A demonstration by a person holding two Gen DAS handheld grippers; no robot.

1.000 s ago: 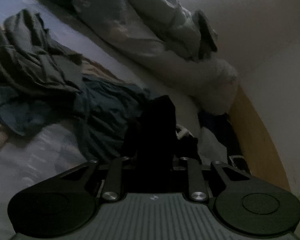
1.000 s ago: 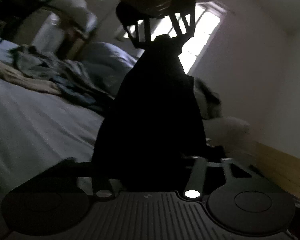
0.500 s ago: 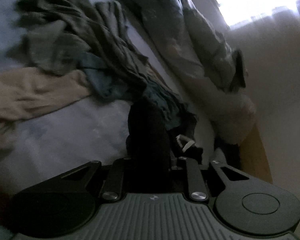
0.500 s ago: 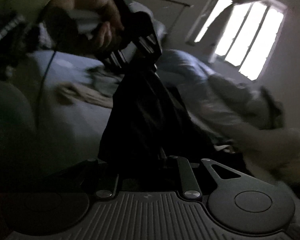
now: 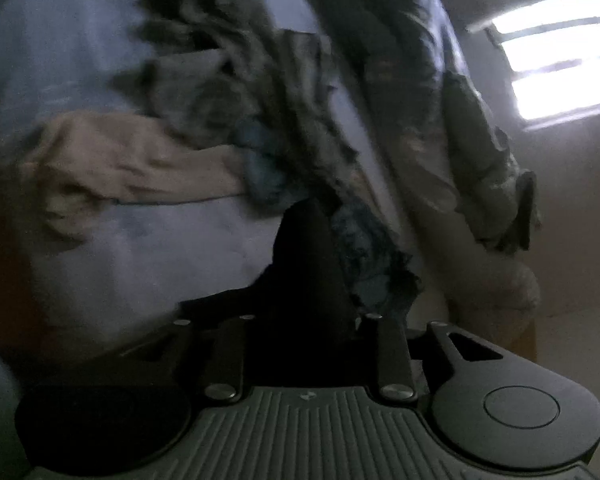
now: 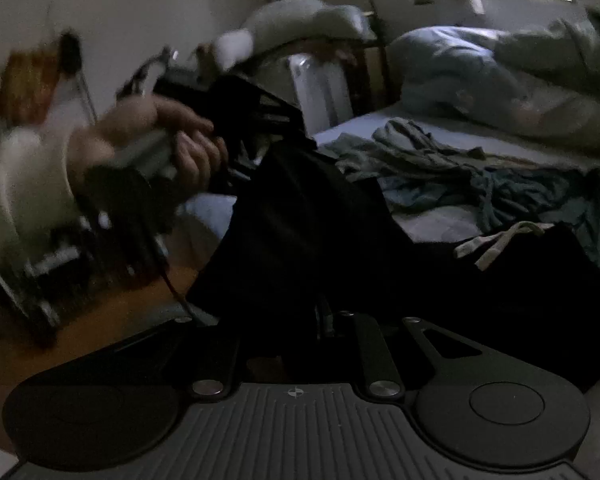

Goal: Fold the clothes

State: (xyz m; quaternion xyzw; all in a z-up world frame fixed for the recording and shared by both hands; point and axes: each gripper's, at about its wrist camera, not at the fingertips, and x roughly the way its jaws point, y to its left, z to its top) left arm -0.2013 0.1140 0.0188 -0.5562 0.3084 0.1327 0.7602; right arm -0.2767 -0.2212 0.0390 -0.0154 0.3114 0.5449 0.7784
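Dim bedroom, bed strewn with clothes. Nearest, the right gripper is closed on a black garment that stretches up to the left gripper, also clamped on it, held in a hand. Beyond lie a tan garment, grey clothes, a duvet and a window.

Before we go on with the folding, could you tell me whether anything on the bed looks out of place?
Nothing damaged or spilled. The bed holds an unfolded heap: a beige garment and crumpled grey clothes. The black garment hangs bunched between both grippers, not spread flat.
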